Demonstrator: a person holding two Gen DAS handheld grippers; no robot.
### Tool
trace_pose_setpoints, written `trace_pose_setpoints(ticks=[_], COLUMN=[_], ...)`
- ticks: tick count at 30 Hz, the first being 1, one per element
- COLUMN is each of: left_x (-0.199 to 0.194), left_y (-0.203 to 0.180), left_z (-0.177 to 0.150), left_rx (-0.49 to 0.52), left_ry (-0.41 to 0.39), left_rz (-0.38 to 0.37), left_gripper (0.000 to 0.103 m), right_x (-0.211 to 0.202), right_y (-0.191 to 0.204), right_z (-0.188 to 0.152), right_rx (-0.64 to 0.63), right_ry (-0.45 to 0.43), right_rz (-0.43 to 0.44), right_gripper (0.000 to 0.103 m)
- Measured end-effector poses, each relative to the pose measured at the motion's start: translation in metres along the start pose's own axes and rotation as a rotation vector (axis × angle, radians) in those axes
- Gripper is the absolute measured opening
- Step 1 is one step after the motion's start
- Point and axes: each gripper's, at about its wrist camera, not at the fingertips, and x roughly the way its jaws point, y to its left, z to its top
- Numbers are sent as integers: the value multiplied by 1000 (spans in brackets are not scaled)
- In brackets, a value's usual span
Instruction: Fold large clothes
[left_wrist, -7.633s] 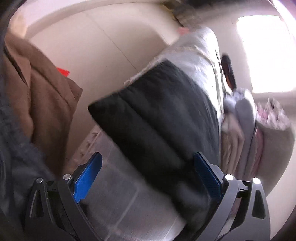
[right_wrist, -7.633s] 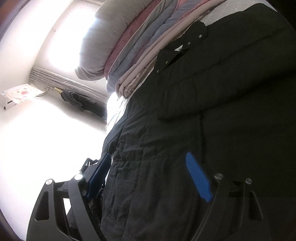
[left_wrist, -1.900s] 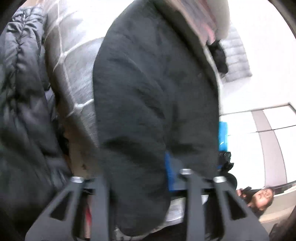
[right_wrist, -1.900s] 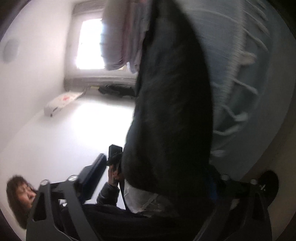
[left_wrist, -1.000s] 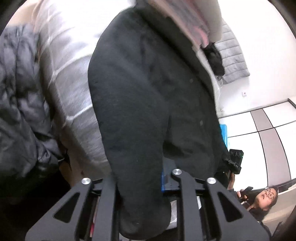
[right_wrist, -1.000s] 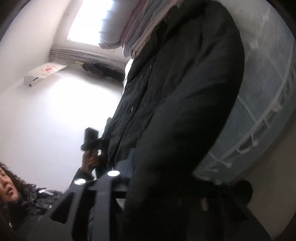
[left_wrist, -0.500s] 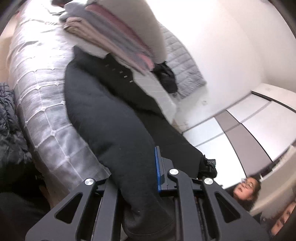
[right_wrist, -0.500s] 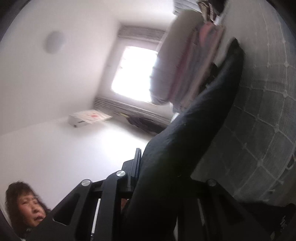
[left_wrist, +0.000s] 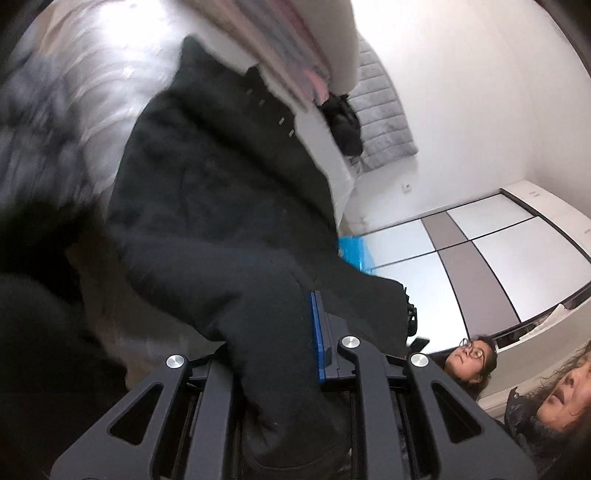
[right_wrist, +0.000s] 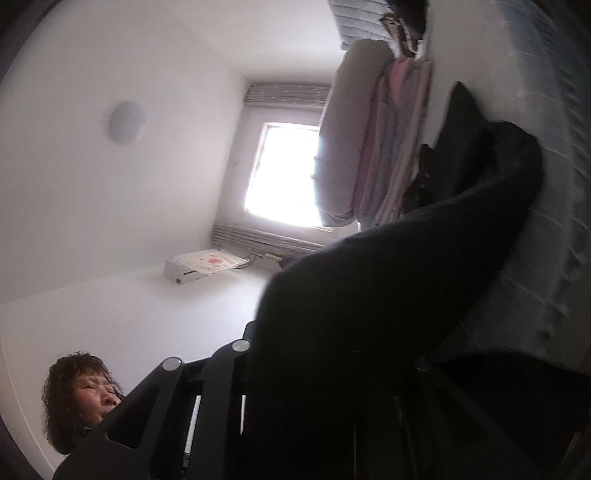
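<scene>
**Left wrist view: black coat clamped in both grippers above the bed**

In the left wrist view, a thick fold of the black coat (left_wrist: 221, 206) is seen pinched between the jaws of the left gripper (left_wrist: 277, 354), which are closed on the fabric; the blue pad (left_wrist: 317, 332) of one finger is pressed against the cloth, while the other pad is hidden by it. Ahead of the jaws, the coat is stretched away over a grey quilted bedspread (left_wrist: 107, 74), and a row of small snaps is visible along its far edge. Beyond the coat, a stack of folded bedding (left_wrist: 295, 48) is seen. To the right of the jaws, a wardrobe with white and grey panels (left_wrist: 480, 251) and two onlookers' faces are shown.

In the right wrist view, the right gripper (right_wrist: 325, 362) is largely covered by the same coat (right_wrist: 388, 280), which is bunched between its jaws; they are closed on it. Ahead, the fabric is drawn toward the bedspread (right_wrist: 554, 221) and the bedding stack (right_wrist: 369, 147). To the left of the jaws, a bright window (right_wrist: 280, 170) and a wall air conditioner (right_wrist: 199, 264) are seen.
</scene>
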Motion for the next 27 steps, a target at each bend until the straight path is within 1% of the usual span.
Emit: trace_pose_setpoints(ticks=[2,5,7,8,9,10,11,13,14,15,16,17,18,19,20,21,22,23,24,25,26,27], left_x=[2,13,24,34,44,54,69,99,115,133,156,172,192,215,226,233,235,235,230,218,209,199], left_y=[-9,-23,-30,-35,-36,-36,-33,-20,-13,0,17,31,52,82,100,115,117,113,106,95,88,78], left_z=[27,82,118,145,171,190,220,270,287,307,325,335,345,348,345,338,337,340,343,345,347,345], left_rx=[16,30,39,40,36,30,14,-27,-46,-76,-115,-147,-203,-296,-348,-363,-349,-326,-306,-270,-246,-222], left_ry=[-35,-98,-130,-152,-173,-189,-213,-267,-291,-313,-325,-323,-314,-286,-278,-297,-305,-284,-277,-321,-361,-401], left_rz=[-16,-36,-36,-33,-33,-31,-26,-13,0,15,51,85,134,181,178,144,138,143,137,117,111,98], left_gripper=[13,13,13,13,13,13,13,14,15,18,22,29,35,37,37,37,37,37,39,41,45,51], right_x=[14,40,64,79,91,105,114,144,157,170,181,192,198,201,203,202,203,202,202,200,198,199], right_y=[2,4,1,-4,-7,-14,-20,-47,-59,-80,-104,-129,-150,-174,-195,-203,-201,-195,-183,-169,-147,-134], right_z=[22,50,79,100,113,131,145,184,196,213,227,238,243,245,246,245,245,243,242,237,227,220], right_rx=[-17,-34,-42,-39,-33,-27,-20,29,37,65,115,149,176,226,282,294,271,239,180,111,16,-40], right_ry=[-1,-1,-3,-7,-11,-16,-22,-54,-61,-78,-100,-111,-124,-138,-135,-147,-163,-164,-152,-152,-156,-152], right_rz=[10,9,-9,-23,-34,-54,-74,-140,-173,-234,-276,-345,-436,-544,-602,-598,-592,-582,-577,-594,-614,-605], right_gripper=[17,17,17,17,17,17,18,22,22,32,48,55,61,62,61,61,61,62,64,68,69,71])
